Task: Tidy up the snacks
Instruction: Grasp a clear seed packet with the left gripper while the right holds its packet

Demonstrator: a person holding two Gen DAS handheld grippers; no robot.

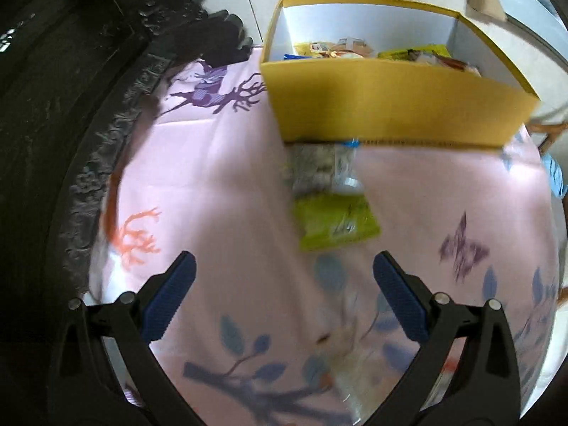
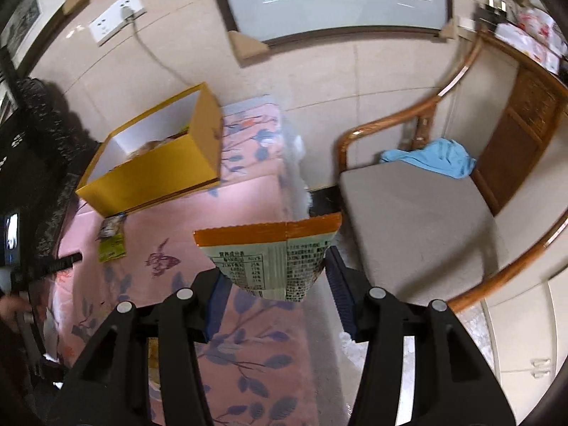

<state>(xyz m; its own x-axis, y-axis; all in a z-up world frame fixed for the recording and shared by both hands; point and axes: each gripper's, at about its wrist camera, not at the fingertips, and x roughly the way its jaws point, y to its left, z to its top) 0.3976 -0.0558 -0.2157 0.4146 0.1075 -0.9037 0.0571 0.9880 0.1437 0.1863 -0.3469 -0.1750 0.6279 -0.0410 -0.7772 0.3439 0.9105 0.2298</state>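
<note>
Right gripper (image 2: 271, 277): clamped on a snack packet (image 2: 269, 255), lifted clear above the cloth; blue pads press the packet's lower sides.
Snack packet: orange sealed band at the far end, pale back panel with a printed nutrition table facing the camera; lower tip hangs between the fingers.
Left gripper (image 1: 284, 266): spread wide, nothing between the blue pads (image 1: 399, 298); hovering low over the cloth.
Green packet (image 1: 332, 209): flat on the cloth just ahead of the left gripper, far end clear and touching or slipping under the box's near wall. From the right gripper it lies ahead and well left (image 2: 112, 239).
Yellow box (image 1: 390, 106): open-topped, white inside, straight ahead of the left gripper beyond the green packet; ahead-left of the right gripper (image 2: 152, 177). Several packets (image 1: 355, 51) piled inside, details blurred.
Pink cloth (image 1: 220, 163): covers the table, printed with leaves, a butterfly, a purple deer.
Chair (image 2: 408, 206): rattan frame, pale seat, ahead-right of the right gripper; blue rag (image 2: 436, 156) on the seat's far edge.
</note>
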